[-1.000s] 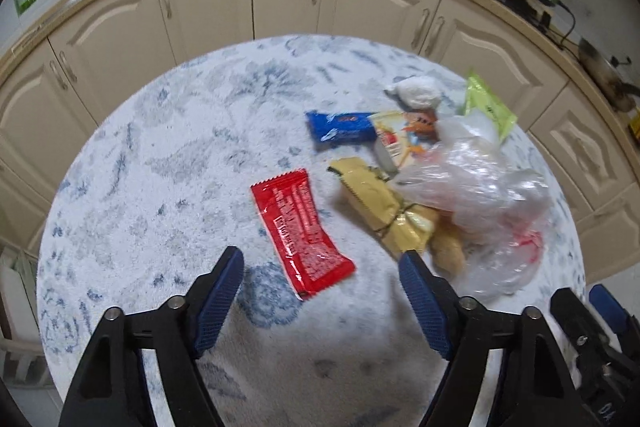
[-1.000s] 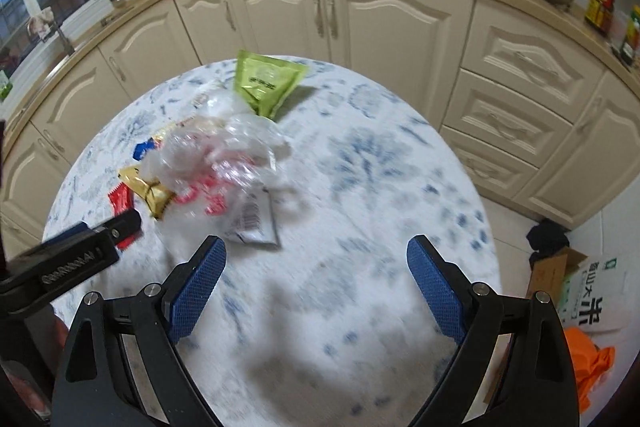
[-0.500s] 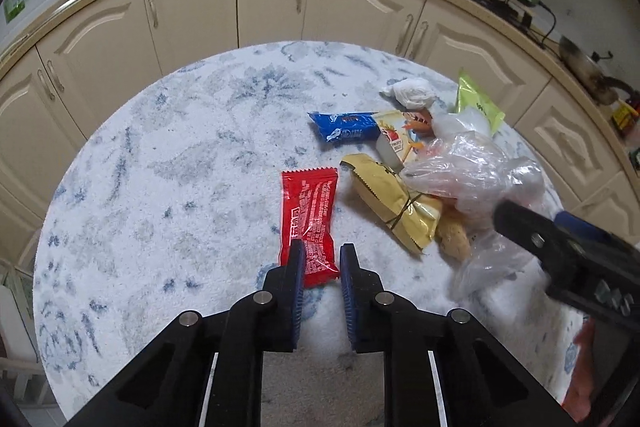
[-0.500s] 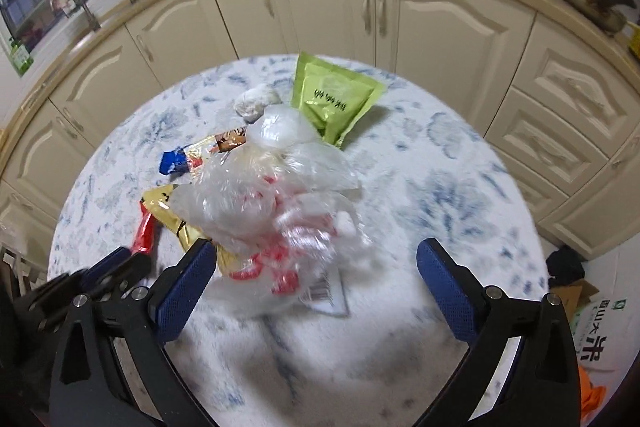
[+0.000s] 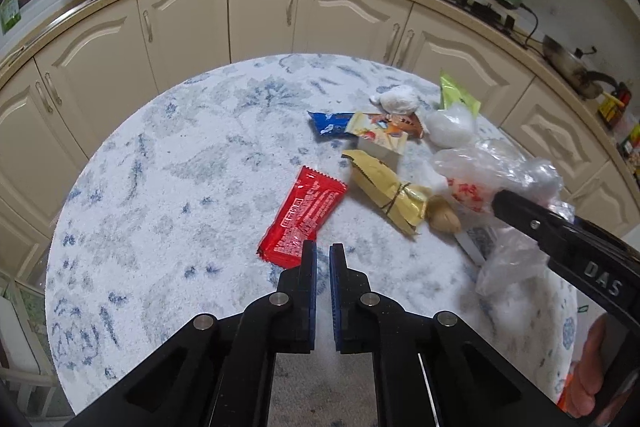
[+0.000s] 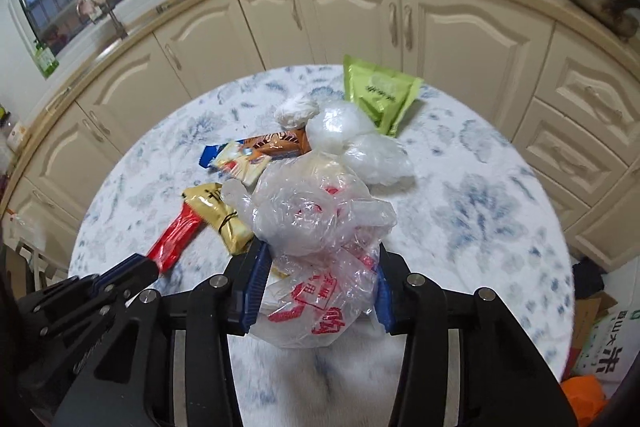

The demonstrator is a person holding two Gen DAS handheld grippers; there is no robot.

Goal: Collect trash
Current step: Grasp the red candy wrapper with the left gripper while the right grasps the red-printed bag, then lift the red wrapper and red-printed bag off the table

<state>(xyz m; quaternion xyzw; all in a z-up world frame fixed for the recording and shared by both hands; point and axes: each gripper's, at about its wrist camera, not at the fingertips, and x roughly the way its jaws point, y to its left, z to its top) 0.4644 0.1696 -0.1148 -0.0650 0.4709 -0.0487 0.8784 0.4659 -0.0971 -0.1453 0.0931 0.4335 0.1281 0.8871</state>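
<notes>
Trash lies on a round white-and-blue table (image 5: 180, 167). My left gripper (image 5: 322, 253) is shut on the near corner of a red wrapper (image 5: 306, 211), which slants away to the upper right. A crumpled clear plastic bag with red print (image 6: 316, 227) fills the gap of my right gripper (image 6: 318, 285). Its jaws are closing, and both blue pads (image 6: 256, 279) touch the bag. In the left wrist view, one right finger (image 5: 532, 223) lies over that bag (image 5: 500, 171). In the right wrist view, the red wrapper (image 6: 176, 239) runs into the left gripper's tip (image 6: 128, 271).
A gold wrapper (image 5: 384, 191), a blue wrapper (image 5: 326, 123), a cream snack wrapper (image 5: 380, 135), a white paper wad (image 5: 398, 99), a clear plastic wad (image 6: 340, 127) and a green pouch (image 6: 380, 95) lie behind. Cream cabinets (image 5: 260, 15) ring the table; boxes (image 6: 600, 327) sit on the floor.
My left gripper shut on the red wrapper's end, and the wrapper swung round with it. My right gripper moved up to the plastic bag and narrowed around it.
</notes>
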